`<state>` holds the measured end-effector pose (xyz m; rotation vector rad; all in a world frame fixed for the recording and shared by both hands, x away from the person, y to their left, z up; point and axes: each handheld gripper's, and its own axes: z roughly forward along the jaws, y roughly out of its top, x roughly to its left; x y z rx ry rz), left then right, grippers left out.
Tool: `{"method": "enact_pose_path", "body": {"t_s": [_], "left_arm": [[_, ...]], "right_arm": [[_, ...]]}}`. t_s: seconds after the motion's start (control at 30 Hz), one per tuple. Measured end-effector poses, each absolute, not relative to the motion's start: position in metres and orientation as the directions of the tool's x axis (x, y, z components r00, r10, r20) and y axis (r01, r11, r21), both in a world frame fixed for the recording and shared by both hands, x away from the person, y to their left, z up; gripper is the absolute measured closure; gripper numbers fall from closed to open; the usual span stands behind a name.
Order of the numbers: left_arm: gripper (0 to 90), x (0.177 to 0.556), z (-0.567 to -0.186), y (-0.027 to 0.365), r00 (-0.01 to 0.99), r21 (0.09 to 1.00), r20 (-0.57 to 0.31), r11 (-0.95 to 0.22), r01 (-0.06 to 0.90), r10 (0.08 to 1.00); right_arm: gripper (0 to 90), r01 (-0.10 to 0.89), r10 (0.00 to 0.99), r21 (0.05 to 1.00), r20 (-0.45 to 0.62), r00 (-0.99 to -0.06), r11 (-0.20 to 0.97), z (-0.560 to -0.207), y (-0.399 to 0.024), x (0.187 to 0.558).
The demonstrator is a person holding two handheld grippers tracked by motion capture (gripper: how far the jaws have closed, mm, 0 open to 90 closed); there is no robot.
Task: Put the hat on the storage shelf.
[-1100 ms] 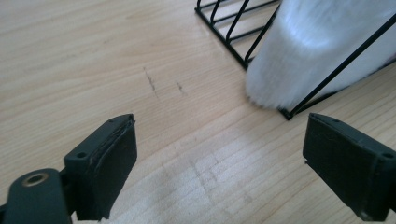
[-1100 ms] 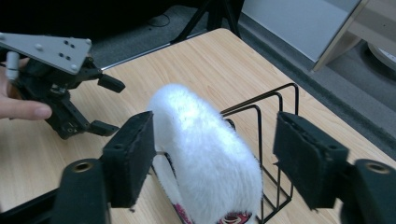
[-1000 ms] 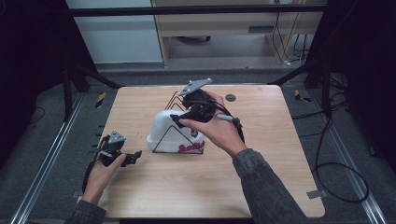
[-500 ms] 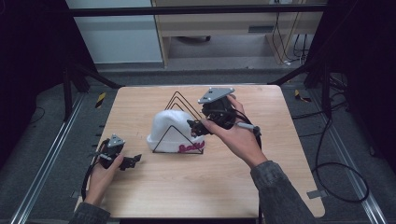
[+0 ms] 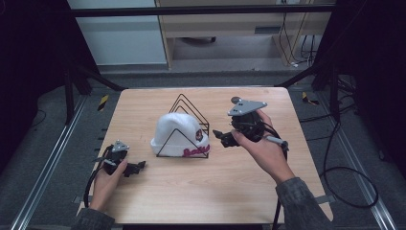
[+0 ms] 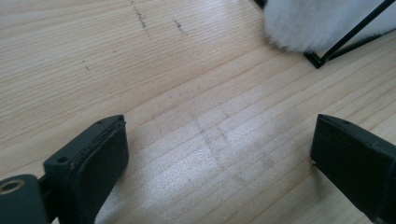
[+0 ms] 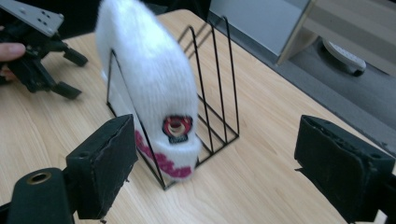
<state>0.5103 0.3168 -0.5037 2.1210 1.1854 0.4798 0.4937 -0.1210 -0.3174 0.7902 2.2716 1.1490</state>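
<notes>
A white knit beanie (image 5: 178, 134) with a red emblem and pink lettering stands slotted in a black wire rack (image 5: 191, 109) at the table's middle. My right gripper (image 5: 221, 138) hovers just right of the rack, open and holding nothing, its jaws pointing at the hat. In the right gripper view the beanie (image 7: 149, 74) and the rack (image 7: 219, 98) stand ahead of the spread right gripper (image 7: 217, 140). My left gripper (image 5: 137, 168) rests low near the table's front left, open and apart from the hat. The left gripper view has the beanie's fuzzy edge (image 6: 317, 23) at its top right.
The wooden table (image 5: 201, 196) has bare room in front and on the right. A small dark round object (image 5: 235, 100) lies at the back, behind the right gripper. Cables trail off both grippers. A shelf unit and more cables sit on the floor beyond the table.
My right gripper has drawn away from the top of the beanie, moving right and down. The beanie stays in the rack. The left gripper has barely moved.
</notes>
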Motion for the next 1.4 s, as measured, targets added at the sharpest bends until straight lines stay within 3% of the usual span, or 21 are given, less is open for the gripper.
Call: {"method": "enact_pose_path", "body": {"t_s": [0.57, 0.93, 1.4], "left_arm": [[0.0, 0.510, -0.508, 0.318, 0.526, 0.711, 0.020, -0.382, 0.591, 0.850], [0.0, 0.510, -0.508, 0.319, 0.532, 0.710, 0.020, -0.386, 0.588, 0.847], [0.0, 0.509, -0.508, 0.319, 0.532, 0.710, 0.021, -0.387, 0.588, 0.846]], "right_arm": [[13.5, 0.358, 0.746, 0.814, -0.131, -0.652, 0.457, -0.358, -0.185, 0.474], [13.8, 0.479, 0.818, 0.779, -0.073, -0.570, 0.404, -0.407, -0.226, 0.489], [14.7, 0.554, 0.838, 0.745, -0.011, -0.545, 0.370, -0.462, -0.222, 0.495]]}}
